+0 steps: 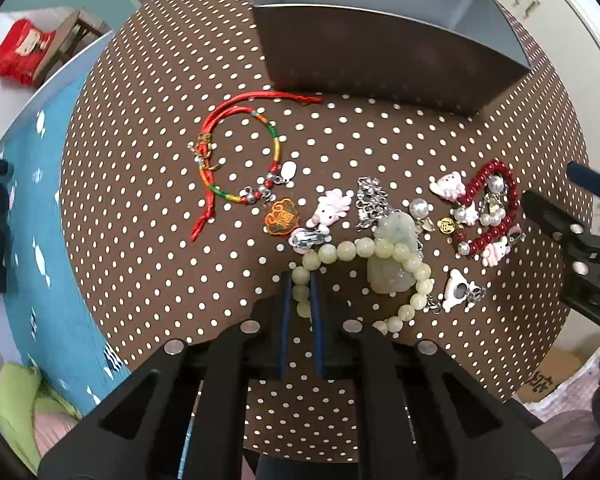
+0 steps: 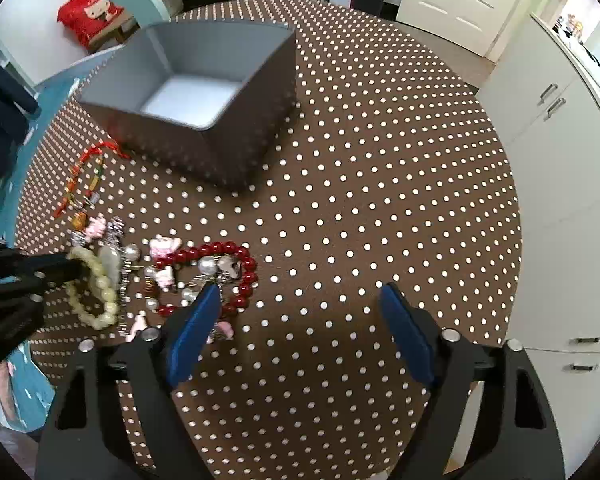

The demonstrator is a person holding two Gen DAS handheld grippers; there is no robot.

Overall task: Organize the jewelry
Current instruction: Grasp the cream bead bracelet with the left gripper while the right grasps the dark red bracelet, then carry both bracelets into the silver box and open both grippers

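Note:
My left gripper (image 1: 300,280) is shut on the pale green bead bracelet (image 1: 412,266) with its jade pendant; the bracelet rests on the brown dotted table. It also shows in the right wrist view (image 2: 96,280). A red bead bracelet (image 1: 496,220) with pearls and pink charms lies to the right, and it shows in the right wrist view (image 2: 220,250). A red multicoloured cord bracelet (image 1: 236,152) lies to the left. An open grey box (image 2: 188,92) stands behind. My right gripper (image 2: 300,300) is open and empty, its left finger by the red beads.
The round table (image 2: 380,200) has a brown cloth with white dots. White cabinets (image 2: 560,200) stand to the right. A blue chair (image 1: 40,240) and a red bag (image 1: 20,52) are on the left. Small charms (image 1: 328,210) lie among the bracelets.

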